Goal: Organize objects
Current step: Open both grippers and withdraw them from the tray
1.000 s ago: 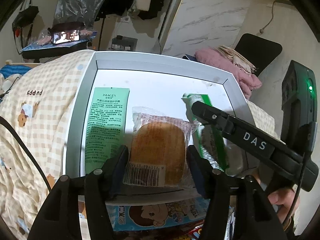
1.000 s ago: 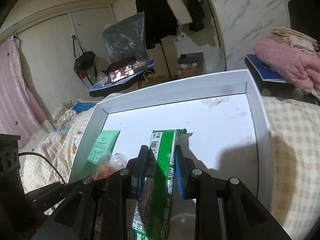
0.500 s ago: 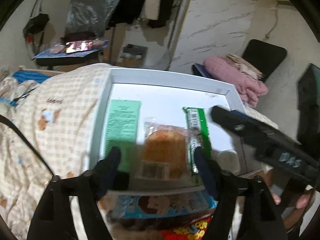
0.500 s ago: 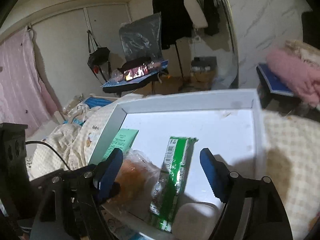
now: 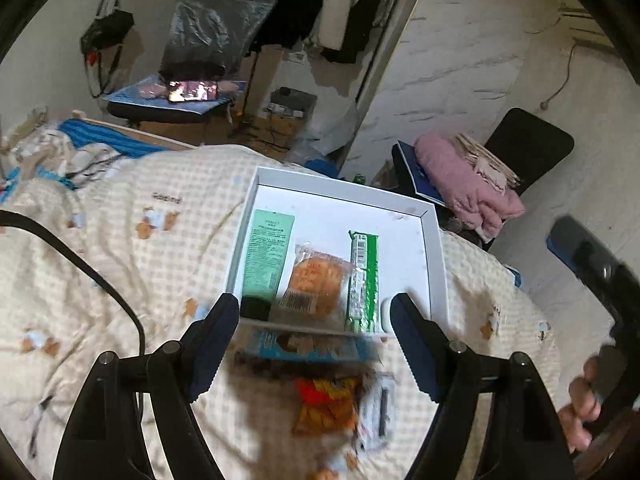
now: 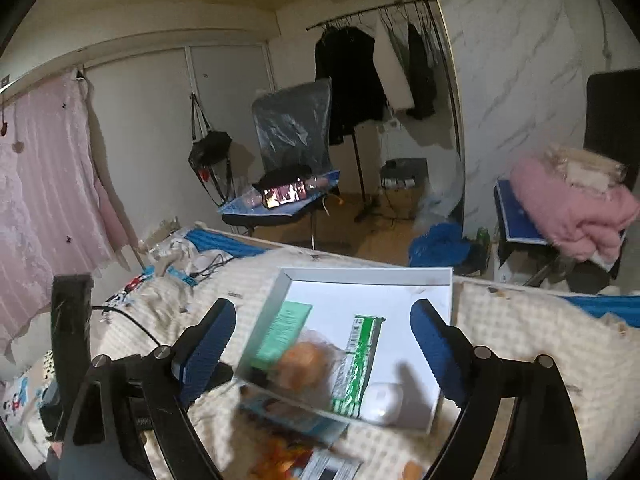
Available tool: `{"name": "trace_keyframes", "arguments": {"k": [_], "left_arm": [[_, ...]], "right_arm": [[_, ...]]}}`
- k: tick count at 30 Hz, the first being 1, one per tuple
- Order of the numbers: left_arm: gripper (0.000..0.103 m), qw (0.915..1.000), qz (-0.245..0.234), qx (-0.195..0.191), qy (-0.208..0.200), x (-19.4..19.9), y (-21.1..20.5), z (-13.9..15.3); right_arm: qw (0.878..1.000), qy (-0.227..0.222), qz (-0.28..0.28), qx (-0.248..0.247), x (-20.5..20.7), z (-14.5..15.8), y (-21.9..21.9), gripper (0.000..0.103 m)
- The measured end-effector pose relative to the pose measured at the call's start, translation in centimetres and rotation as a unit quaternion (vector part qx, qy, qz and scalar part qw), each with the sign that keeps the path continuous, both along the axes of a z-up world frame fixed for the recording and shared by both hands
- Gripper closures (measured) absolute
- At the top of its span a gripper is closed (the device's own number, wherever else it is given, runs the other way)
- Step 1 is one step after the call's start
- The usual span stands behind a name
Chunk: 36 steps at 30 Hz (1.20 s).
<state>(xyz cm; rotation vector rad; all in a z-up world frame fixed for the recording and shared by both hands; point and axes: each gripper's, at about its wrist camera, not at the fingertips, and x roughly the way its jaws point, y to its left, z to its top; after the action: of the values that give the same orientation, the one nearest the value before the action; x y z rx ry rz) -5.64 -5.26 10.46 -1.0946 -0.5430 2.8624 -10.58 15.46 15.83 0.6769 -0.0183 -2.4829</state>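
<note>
A white tray [image 5: 436, 256] lies on the checked bedspread. In it lie a green tube [image 5: 267, 254], a wrapped bun [image 5: 316, 282], a green snack pack [image 5: 363, 280] and a white object [image 5: 386, 312]. The tray [image 6: 368, 276], tube [image 6: 285, 332], bun [image 6: 302, 364], green pack [image 6: 356, 364] and white object [image 6: 384, 400] also show in the right wrist view. My left gripper [image 5: 316, 320] is open and empty, above the tray's near edge. My right gripper [image 6: 322, 332] is open and empty above the tray.
Blurred snack packets [image 5: 326, 400] and a blue packet [image 5: 308, 346] lie on the bedspread [image 5: 120, 248] in front of the tray. A black cable [image 5: 80, 260] crosses the bed at left. A chair with pink cloth [image 5: 468, 184] stands at right.
Both grippers have opened and pulled back and up from the tray. The right one let go of the green pack, the left one of the bun; both now lie in the tray.
</note>
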Motion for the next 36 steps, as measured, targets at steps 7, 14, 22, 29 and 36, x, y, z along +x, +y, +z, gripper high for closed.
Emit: {"name": "trace_keyframes", "arguments": {"k": [7, 14, 22, 29, 36], "left_arm": [[0.022, 0.9987, -0.033, 0.040, 0.002, 5.5, 1.6, 1.6], [0.022, 0.9978, -0.024, 0.061, 0.013, 7.1, 0.8, -0.9], [0.022, 0.9980, 0.006, 0.044, 0.045, 7.1, -0.6, -5.3], [0.022, 0.9978, 0.001, 0.066, 0.009, 5.5, -0.3, -8.5], [0.022, 0.9968, 0.007, 0.078, -0.015, 4.3, -0.1, -10.3]], "right_arm": [[0.999, -0.032, -0.016, -0.025, 4.7, 0.7, 2.4, 0.013], [0.998, -0.038, -0.021, -0.042, 6.1, -0.5, 3.0, 0.013], [0.999, -0.050, 0.008, -0.021, 6.0, -5.7, 0.3, 0.013], [0.997, -0.068, 0.040, 0.009, 5.1, -11.4, -0.8, 0.013], [0.990, -0.122, 0.066, -0.015, 3.7, -15.9, -0.1, 0.013]]}}
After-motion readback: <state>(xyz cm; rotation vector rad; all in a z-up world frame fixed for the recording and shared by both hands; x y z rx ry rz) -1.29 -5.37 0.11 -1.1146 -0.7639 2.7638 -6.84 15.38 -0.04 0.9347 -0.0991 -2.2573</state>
